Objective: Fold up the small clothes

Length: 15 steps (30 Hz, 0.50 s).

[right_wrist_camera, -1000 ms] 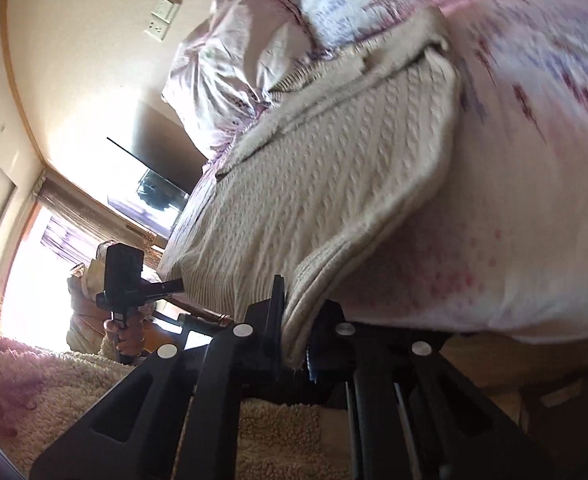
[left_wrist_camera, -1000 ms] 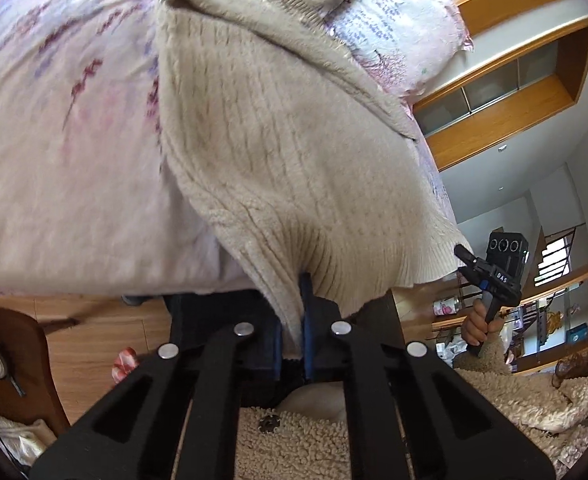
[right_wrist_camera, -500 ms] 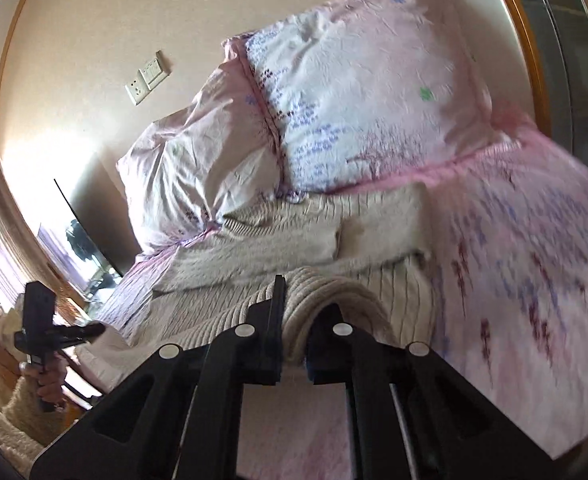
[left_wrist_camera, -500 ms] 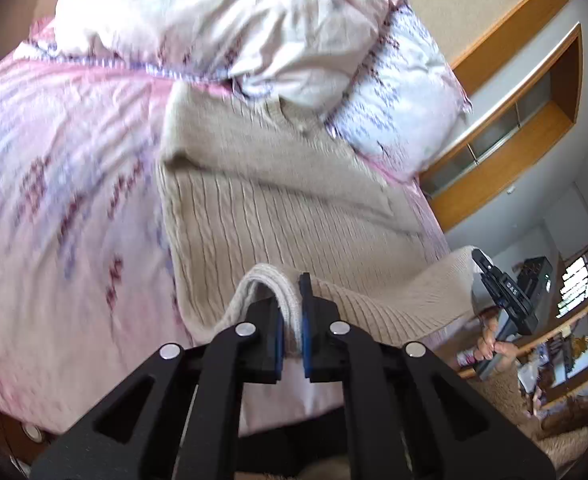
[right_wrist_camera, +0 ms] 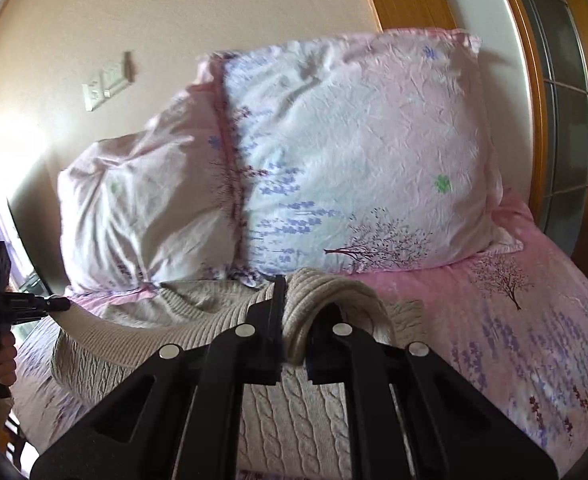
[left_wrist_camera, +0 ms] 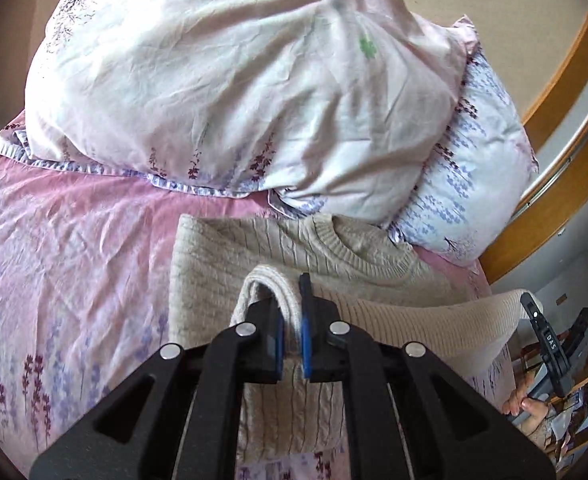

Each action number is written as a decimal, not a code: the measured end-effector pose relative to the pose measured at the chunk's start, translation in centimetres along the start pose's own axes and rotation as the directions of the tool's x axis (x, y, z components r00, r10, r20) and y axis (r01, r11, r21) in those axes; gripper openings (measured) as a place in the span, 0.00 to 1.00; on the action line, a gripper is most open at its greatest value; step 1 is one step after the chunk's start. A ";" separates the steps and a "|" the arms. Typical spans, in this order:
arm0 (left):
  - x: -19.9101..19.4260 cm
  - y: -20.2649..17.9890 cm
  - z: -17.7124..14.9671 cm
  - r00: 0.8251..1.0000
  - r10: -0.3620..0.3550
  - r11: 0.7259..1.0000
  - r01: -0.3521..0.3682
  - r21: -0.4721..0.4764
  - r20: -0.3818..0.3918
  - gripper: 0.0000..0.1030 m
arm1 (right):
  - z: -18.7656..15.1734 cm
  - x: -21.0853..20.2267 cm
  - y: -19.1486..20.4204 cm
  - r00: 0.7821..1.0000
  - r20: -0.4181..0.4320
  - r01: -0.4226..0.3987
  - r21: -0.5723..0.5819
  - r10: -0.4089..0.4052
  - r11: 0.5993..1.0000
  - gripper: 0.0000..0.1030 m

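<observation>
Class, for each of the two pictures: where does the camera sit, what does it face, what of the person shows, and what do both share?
Left wrist: on the left gripper, facing the pillows; the right gripper and hand show.
Right wrist: on the right gripper, facing the same pillows; the left gripper shows.
Shared: the beige sweater, its hem clamped by both.

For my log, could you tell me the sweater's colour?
Cream cable-knit sweater; right wrist view.

Left gripper (left_wrist_camera: 292,332), right gripper (right_wrist_camera: 294,332): jaws clamped on sweater hem (left_wrist_camera: 433,320), held level.
</observation>
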State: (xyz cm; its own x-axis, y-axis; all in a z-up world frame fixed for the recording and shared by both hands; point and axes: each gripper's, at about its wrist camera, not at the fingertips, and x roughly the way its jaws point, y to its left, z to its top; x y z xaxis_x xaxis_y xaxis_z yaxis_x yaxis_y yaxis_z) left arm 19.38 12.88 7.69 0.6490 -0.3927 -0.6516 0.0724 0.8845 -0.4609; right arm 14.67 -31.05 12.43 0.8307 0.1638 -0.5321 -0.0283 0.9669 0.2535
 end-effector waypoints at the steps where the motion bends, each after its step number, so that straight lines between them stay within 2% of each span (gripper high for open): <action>1: 1.0 0.1 0.6 1.000 -0.001 1.000 0.001 -0.015 -0.010 0.06 | 0.0 1.6 -0.5 0.999 -0.030 0.022 0.023 -0.021 0.999 0.08; 6: 4.7 0.6 2.0 0.999 0.010 0.998 -0.013 -0.058 -0.049 0.06 | -0.5 5.9 -1.9 0.990 -0.124 0.082 0.076 -0.072 0.994 0.08; 11: 6.6 1.4 3.4 0.999 0.015 0.994 -0.020 -0.110 -0.048 0.06 | 0.3 8.3 -2.2 0.985 -0.145 0.107 0.090 -0.093 0.990 0.08; 15: 9.3 2.8 3.4 0.996 0.037 0.984 -0.051 -0.172 -0.084 0.06 | -0.4 11.6 -2.9 0.964 -0.228 0.162 0.100 -0.136 0.982 0.09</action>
State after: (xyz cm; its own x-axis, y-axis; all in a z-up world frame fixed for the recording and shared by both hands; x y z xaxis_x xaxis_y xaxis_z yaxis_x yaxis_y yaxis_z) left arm 28.19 12.55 2.45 0.5854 -0.3799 -0.7162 -0.0922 0.8465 -0.5243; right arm 24.15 -31.90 5.20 0.6776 0.0708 -0.7320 0.1628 0.9562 0.2432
